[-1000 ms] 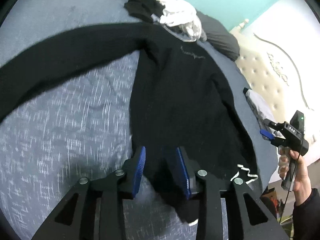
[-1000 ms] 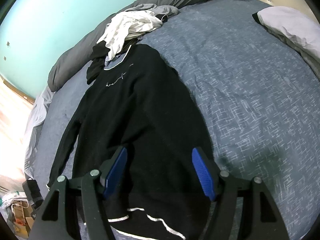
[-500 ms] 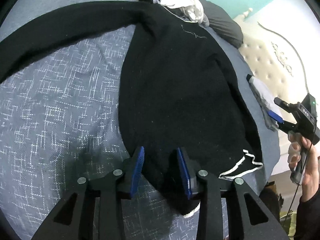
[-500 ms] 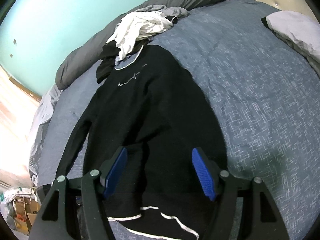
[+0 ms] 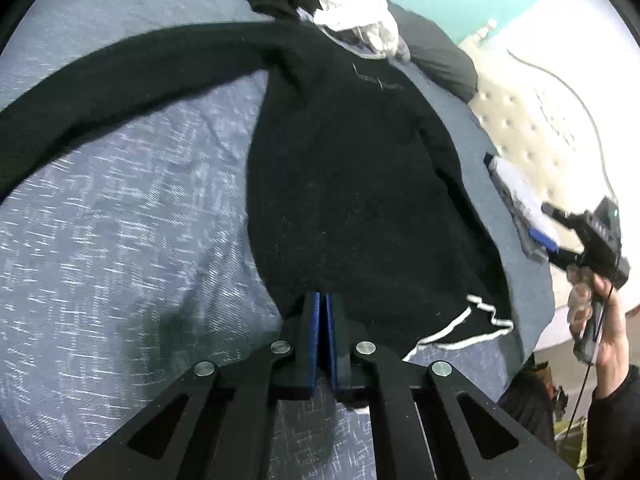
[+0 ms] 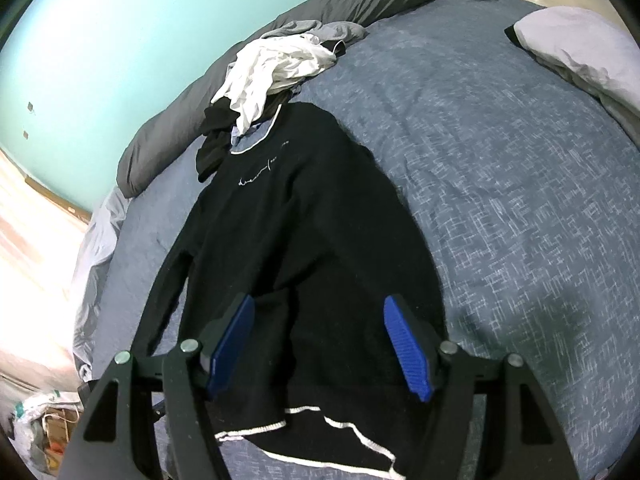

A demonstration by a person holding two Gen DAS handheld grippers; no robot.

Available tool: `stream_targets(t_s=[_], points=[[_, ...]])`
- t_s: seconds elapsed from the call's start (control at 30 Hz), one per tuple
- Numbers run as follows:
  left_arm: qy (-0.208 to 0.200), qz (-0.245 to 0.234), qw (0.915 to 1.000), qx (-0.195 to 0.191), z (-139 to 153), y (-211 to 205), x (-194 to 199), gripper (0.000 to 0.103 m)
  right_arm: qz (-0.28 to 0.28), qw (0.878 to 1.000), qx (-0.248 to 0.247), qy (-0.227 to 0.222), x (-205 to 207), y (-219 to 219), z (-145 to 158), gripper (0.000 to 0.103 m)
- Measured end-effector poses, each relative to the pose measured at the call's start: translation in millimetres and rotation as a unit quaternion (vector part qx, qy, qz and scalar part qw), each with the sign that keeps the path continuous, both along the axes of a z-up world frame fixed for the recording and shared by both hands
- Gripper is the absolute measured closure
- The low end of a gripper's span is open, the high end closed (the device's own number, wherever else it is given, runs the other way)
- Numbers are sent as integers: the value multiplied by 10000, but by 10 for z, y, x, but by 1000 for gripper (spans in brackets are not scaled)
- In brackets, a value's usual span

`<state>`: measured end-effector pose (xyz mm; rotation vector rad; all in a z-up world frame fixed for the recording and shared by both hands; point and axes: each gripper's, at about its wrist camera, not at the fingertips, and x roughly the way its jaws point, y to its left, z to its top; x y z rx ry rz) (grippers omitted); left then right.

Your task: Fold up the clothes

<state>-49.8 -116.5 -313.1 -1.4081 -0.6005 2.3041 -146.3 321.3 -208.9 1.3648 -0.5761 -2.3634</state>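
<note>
A black sweater (image 5: 352,180) with a white-trimmed hem lies flat on the blue bedspread (image 5: 120,220), neck away from me, its left sleeve stretched out to the side. My left gripper (image 5: 322,304) is shut, blue pads pressed together on the sweater's lower left edge. In the right wrist view the same sweater (image 6: 304,232) fills the middle. My right gripper (image 6: 318,301) stands open above its lower part, with nothing pinched. From the left wrist view the right gripper (image 5: 550,236) shows at the bed's right side, held by a hand (image 5: 600,320).
A heap of white and black clothes (image 6: 276,68) lies just beyond the sweater's collar, against a grey duvet (image 6: 360,0). A pale pillow (image 6: 580,48) is at the far right near the tufted headboard (image 5: 540,120). Bags and clutter (image 6: 40,420) sit on the floor.
My left gripper's jaws have closed from partly open to shut on the sweater's lower edge. The right gripper stays open and has barely moved.
</note>
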Motion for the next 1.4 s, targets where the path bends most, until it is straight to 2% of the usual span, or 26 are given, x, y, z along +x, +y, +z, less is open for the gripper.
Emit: stream_targets(t_s=[0.17,0.23,0.27,0.3,0.37,0.53,0.57,0.6,0.73,0.9,1.0,1.13,1.27,1.33,1.4], points=[[-259,12,9996,87,-25,-57,-12,97,-12,10000,-36,63,37,48,52,34],[-457,28,9988,145,-98,-42,-11,85,-33,10000,-63,70,48,65,58,34],[-511,26,9986,157,-124,-28,-2,73,-41,9999,-85,68,56,73,59,34],[-526,17,9985,163,-146,-5,10,66,-48,9999,-107,66,63,80,59,34],[-557,-21,9981,244,-173,33,36,63,-29,9999,-86,74,72,82,59,34],[-516,-73,9984,239,-198,80,45,64,-47,9999,-78,67,87,110,55,34],[-493,-77,9985,244,-193,79,46,74,-47,9999,-76,68,91,112,55,34],[-470,-80,9986,248,-188,79,46,95,-43,9999,-71,72,97,111,57,34],[-337,-140,9990,239,-72,1,76,96,-22,9999,-77,98,112,112,73,34],[-223,-205,9995,83,139,-350,179,97,-46,9999,-96,92,95,141,62,34],[-355,-176,9992,-41,82,-534,241,97,-57,9999,-106,84,88,143,46,34],[-675,-343,9970,-185,-63,-511,258,97,-35,9999,-112,60,72,130,21,34],[-643,-348,9970,-270,20,-487,223,96,-15,9999,-118,56,42,138,15,34],[-536,-260,9978,-274,113,-520,156,88,14,9999,-91,68,21,144,7,34],[-442,-164,9986,-252,189,-582,78,75,36,10000,-43,60,-3,150,-19,34]])
